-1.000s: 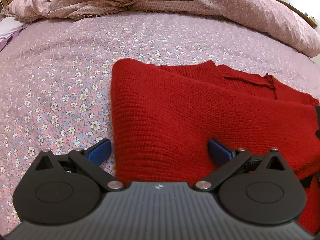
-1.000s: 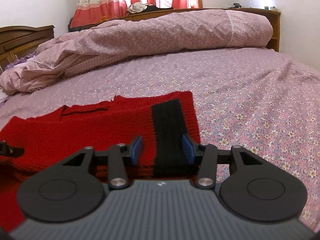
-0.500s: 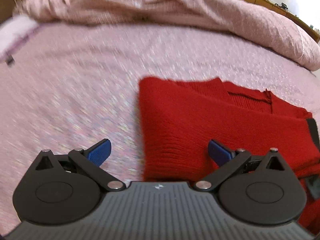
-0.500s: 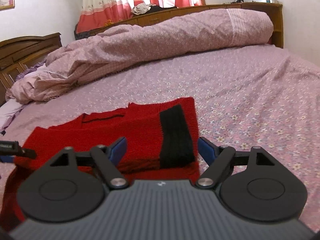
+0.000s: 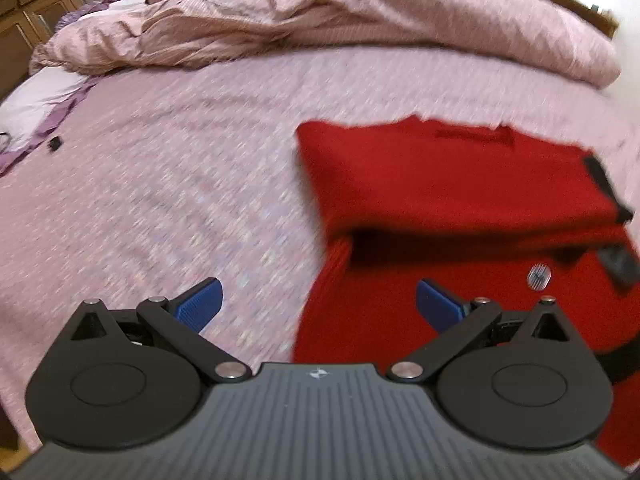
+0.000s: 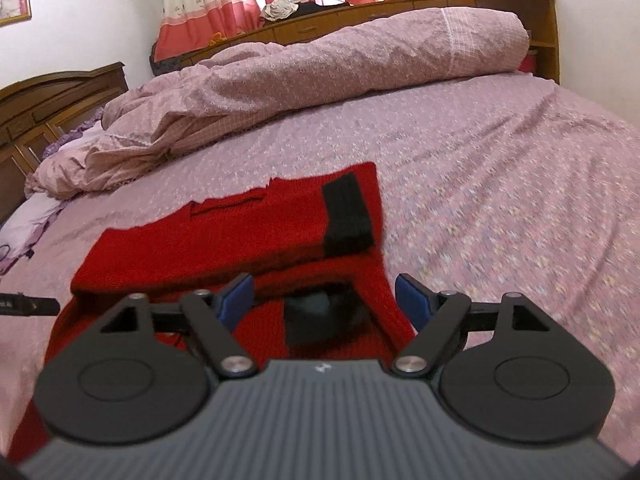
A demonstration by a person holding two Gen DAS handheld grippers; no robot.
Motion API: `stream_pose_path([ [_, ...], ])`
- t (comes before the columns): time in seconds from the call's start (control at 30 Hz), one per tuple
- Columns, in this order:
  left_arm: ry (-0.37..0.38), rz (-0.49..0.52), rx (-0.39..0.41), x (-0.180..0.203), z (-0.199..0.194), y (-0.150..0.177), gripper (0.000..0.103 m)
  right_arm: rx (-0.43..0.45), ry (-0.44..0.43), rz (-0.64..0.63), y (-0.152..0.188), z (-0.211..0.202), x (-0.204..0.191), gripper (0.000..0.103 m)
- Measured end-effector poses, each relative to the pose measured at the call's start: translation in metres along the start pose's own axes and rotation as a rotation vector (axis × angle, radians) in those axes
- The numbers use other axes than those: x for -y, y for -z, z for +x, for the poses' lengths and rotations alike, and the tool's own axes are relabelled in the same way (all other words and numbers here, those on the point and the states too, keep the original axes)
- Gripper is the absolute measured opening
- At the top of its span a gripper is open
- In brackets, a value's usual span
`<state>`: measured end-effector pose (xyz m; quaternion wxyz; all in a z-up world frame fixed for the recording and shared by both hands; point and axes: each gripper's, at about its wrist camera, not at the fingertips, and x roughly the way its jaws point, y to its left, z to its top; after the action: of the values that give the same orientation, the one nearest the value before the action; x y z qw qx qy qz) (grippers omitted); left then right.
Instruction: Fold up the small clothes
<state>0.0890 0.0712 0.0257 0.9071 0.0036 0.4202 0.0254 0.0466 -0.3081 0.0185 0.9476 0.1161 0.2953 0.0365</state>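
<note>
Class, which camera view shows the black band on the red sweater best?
The right wrist view: the black band lies sharp and whole on the red sweater. The left wrist view catches it only as a blurred sliver at the sweater's right edge.

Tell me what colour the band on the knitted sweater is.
Black band on red; right wrist view.

Sweater: spread on the bed, its far part folded back over the near part.
Duvet: bunched along the far side of the bed, behind the sweater.
Headboard: set at the bed's left end, beside the duvet.
Left hand-held gripper: held over the sweater's left edge.
Right hand-held gripper: held over the sweater's right part.
</note>
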Motion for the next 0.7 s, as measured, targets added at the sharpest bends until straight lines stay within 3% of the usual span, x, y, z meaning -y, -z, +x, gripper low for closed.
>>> stream_pose_path([
  [0.4,-0.001,-0.049,-0.113,-0.018,-0.008,0.067,0.103,-0.109,0.070,-0.002,0.046,-0.035,0.015,0.079],
  [0.53,0.060,-0.025,-0.152,-0.011,-0.007,0.085,0.103,-0.144,0.075,-0.005,0.056,-0.040,0.018,0.079],
  [0.7,0.037,0.062,-0.129,-0.001,-0.012,0.100,0.103,-0.181,0.065,-0.008,0.070,-0.042,0.016,0.078],
])
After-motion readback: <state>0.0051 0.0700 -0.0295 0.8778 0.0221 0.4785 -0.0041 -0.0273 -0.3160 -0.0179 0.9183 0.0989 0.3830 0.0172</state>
